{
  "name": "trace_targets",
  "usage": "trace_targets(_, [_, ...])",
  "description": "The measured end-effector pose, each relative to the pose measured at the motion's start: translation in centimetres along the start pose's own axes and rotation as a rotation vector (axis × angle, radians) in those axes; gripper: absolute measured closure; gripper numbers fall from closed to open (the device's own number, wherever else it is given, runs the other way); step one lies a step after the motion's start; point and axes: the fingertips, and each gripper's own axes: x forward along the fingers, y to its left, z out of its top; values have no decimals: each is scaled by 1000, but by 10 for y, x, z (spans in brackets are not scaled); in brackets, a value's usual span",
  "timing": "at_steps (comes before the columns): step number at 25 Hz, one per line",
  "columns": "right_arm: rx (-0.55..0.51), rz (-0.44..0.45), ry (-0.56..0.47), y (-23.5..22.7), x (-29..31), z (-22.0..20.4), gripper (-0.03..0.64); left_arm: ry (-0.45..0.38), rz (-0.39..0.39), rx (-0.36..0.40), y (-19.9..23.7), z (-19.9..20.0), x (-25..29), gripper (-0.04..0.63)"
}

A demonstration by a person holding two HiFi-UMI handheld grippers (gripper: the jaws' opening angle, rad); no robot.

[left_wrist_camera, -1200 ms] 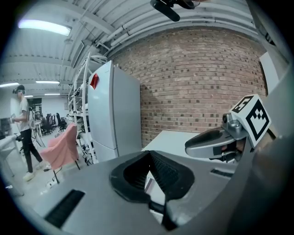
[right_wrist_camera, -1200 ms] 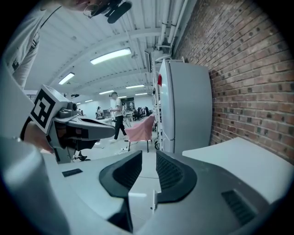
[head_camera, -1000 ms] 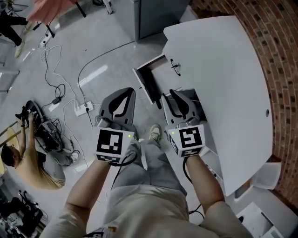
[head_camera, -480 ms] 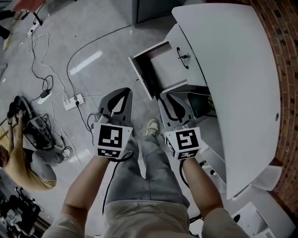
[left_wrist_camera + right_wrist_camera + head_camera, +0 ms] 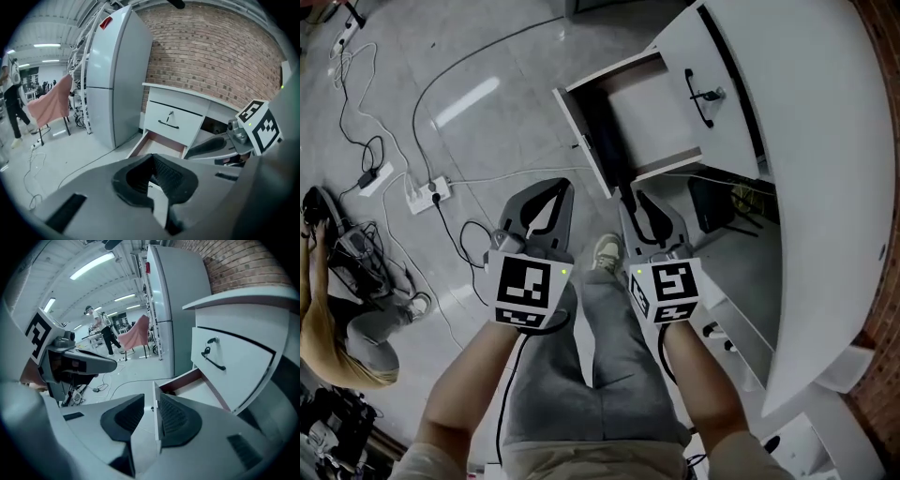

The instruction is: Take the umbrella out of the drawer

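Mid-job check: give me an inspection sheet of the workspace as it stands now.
Surface: white cabinet top, nothing seen on it.
Job's things: drawer pulled open; a dark long thing lies along its left wall, likely the umbrella.
Clutter: dark items in the recess under the top.
Grippers: left tongs and right tongs both shut, empty, short of the drawer.
Cables: loose leads and a power strip on the floor.
Surroundings: brick wall, fridge, seated person.
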Motion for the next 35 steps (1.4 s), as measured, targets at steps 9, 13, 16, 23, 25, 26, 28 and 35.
trace_targets(9, [-42, -22, 104, -24, 58, -78, 526, 21, 10, -71, 14, -56, 48, 588])
trace_targets(13, [-78, -26, 140, -27, 77, -103, 520, 13, -6, -97, 16, -78, 66, 588])
trace_targets(16, [-89, -34, 166, -30, 89, -121, 521, 35, -13, -93, 14, -98, 79, 588])
trace_targets(23, [-132, -94, 253, -44, 113, -156, 535, 78, -37, -111, 5, -138, 100, 587])
trace_targets(25, [-145, -93, 252, -43, 118, -160, 546, 87, -35, -116, 5, -146, 103, 588])
trace_targets(26, [-156, -96, 254, -43, 121, -163, 551, 91, -33, -120, 5, -149, 103, 586])
trace_targets(28, [-171, -105, 255, -45, 127, -167, 554, 98, -33, -119, 7, -154, 105, 588])
trace_targets(35, [-250, -162, 190, -50, 142, -167, 566, 130, -42, -119, 16, -174, 112, 588])
